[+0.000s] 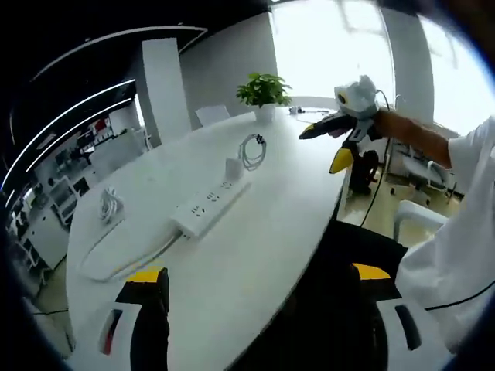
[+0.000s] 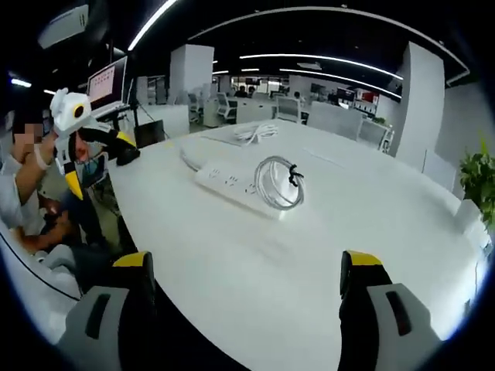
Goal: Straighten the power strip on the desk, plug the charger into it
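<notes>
Both tools are held level with jaws spread wide and nothing between them: left tool (image 1: 255,282), right tool (image 2: 246,267), each hand-held.

In the right gripper view, the power strip (image 2: 232,181) lies on the desk (image 2: 255,263) ahead of the fingers (image 2: 357,270), coiled cable (image 2: 278,182) beside it, plant (image 2: 481,178) far right.

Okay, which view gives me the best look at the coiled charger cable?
The right gripper view: the coiled charger cable sits near the middle, close and sharp, its tie visible, lying beside the power strip. The left gripper view shows the same coil smaller and farther off, beyond the strip on the white desk.
</notes>
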The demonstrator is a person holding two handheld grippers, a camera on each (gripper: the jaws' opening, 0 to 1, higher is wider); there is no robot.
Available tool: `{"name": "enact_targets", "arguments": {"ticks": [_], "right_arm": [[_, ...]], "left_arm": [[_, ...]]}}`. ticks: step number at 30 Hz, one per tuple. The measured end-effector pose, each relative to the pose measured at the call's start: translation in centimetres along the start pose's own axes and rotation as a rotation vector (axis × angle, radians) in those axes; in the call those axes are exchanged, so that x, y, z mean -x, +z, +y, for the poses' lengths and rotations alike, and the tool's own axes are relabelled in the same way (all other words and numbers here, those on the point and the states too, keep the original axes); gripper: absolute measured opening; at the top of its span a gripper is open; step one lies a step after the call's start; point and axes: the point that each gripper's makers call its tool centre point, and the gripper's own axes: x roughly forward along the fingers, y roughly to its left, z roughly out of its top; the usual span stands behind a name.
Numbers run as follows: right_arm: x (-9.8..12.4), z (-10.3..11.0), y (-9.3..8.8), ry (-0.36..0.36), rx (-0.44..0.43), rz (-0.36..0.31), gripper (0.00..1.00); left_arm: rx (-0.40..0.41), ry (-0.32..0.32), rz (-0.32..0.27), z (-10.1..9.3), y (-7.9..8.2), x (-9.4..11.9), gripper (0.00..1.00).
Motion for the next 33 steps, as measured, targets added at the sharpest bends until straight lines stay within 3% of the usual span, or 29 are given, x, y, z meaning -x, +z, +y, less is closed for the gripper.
{"name": "enact_targets", "arguments": {"ticks": [2,4,7,12,16,21,29,33], "right_arm": [[0.2,0.3,-0.3,0.009,-0.034,-0.001,0.97],[0.9,0.8,-0.5,0.010,-0.059,-0.008,0.97],[1.8,0.9,-0.4,-0.003,-0.075,-0.022,0.97],[4.1,0.9,-0.5,-0.057,-0.117,-0.056,0.97],[6.6,0.2,-0.3,-0.129,-0.208,-0.179,0.97],[8.6,0.8,-1.3,-0.169,-0.216,-0.219,0.97],[11.1,2.7,-2.8,-0.185,-0.278,-0.299,0.97],[11.8,2.9,-3.3,-0.208,-0.295,-0.300,0.97]], "left_arm": [[0.046,0.027,-0.070,-0.1,0.7,1.0,0.96],[0.100,0.013,-0.096,-0.7,0.6,1.9,0.96],[0.116,0.007,-0.079,-1.3,-0.1,2.6,0.96],[0.163,0.076,-0.058,-1.6,-1.8,3.3,0.96],[0.240,0.122,-0.042,-2.4,-3.8,4.1,0.96],[0.252,0.111,-0.025,-4.4,-5.5,5.0,0.96],[0.231,0.133,-0.048,-5.1,-5.7,6.4,0.96],[0.232,0.124,-0.060,-5.6,-5.6,6.7,0.96]]}}
